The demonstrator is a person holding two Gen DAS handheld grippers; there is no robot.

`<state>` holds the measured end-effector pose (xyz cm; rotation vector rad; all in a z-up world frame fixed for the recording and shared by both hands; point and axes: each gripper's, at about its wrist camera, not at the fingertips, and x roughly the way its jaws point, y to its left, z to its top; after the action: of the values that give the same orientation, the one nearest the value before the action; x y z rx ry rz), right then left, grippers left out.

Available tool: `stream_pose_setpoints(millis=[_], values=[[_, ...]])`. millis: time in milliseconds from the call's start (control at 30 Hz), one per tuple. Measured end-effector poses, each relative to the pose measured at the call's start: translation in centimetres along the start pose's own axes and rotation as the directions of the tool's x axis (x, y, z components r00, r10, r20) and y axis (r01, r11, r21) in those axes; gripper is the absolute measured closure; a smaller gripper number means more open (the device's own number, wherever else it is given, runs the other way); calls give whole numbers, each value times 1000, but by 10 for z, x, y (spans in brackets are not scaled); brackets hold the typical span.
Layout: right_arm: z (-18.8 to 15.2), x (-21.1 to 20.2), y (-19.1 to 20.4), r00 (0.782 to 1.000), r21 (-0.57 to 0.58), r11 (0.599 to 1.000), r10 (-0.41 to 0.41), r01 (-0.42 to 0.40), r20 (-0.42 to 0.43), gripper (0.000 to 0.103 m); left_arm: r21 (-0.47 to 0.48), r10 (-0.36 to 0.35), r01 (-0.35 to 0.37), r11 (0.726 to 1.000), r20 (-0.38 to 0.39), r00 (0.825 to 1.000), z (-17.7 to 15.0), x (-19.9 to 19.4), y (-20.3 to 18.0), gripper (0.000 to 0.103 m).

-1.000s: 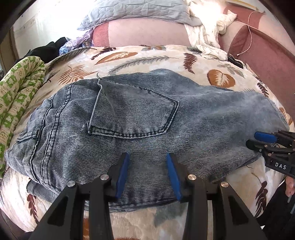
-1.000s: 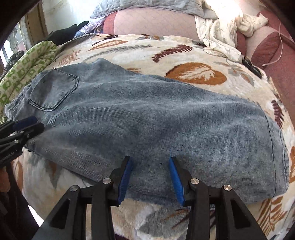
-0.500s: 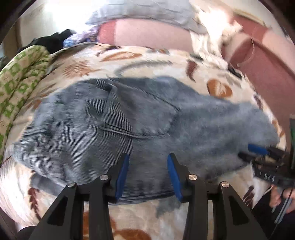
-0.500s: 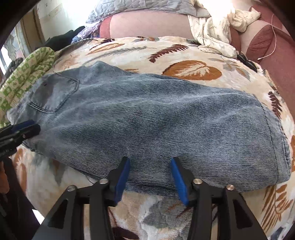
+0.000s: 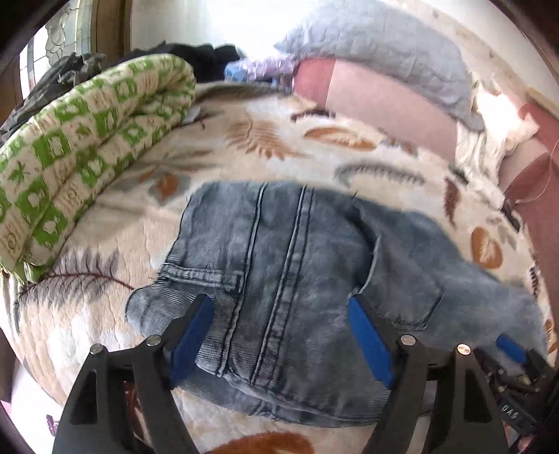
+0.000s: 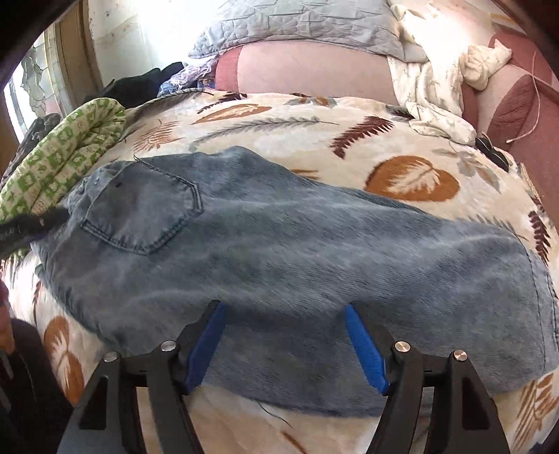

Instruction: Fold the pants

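Tongs, left (image 5: 279, 335) and right (image 6: 284, 344), released wider over pants (image 6: 279, 244), left shifted waistward.

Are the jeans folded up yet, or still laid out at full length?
Laid out lengthwise: the jeans stretch from back pocket to hem across the bedspread, no crosswise fold.

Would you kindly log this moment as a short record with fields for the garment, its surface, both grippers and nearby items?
garment: blue jeans, laid flat, back pocket up
surface: leaf-print blanket
left gripper: open, over the waist end
right gripper: open, at the near edge of the leg
nearby: green patterned quilt beside the waist end; grey pillow behind
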<state>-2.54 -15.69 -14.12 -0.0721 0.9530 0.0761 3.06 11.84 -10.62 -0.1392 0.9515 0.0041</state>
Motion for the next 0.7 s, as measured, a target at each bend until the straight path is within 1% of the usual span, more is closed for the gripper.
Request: stream_pose_setpoints(millis=[33,133,200,267,300,367,433,500,600,700], values=[[1,2,4,1000,-1,1000,-5,5,3,25,19,16,-16,1000,-6,1000,-2,4,-2,23],[1,9,20,1000,-35,999,-12,12,-10,24,107,55,-52,993,-29,998,-8,15,-8,21],[-3,13,27,999,-65,997,-37,36,-17,24,150,81,-76,986,-31,996,-13,18,-10,16],[-8,16,30,998,-89,995,-57,55,-17,24,142,78,-72,987,-33,996,-14,19,-5,12],[-9,17,29,998,-86,995,-53,51,-22,24,116,55,-50,992,-43,998,-13,20,0,12],[-11,19,25,999,-57,998,-30,28,-32,23,93,34,-28,995,-57,998,-13,21,6,10],[-12,20,21,999,-37,999,-9,7,-43,22,113,43,-36,993,-57,997,-14,21,5,9],[-13,20,22,999,-56,998,-14,11,-42,22,135,58,-50,990,-54,997,-16,21,3,9],[-17,19,23,999,-71,997,-20,17,-34,22,139,64,-56,989,-55,996,-18,22,4,7],[-20,17,22,999,-69,998,-9,6,-42,21,146,71,-61,987,-63,996,-19,22,4,7]])
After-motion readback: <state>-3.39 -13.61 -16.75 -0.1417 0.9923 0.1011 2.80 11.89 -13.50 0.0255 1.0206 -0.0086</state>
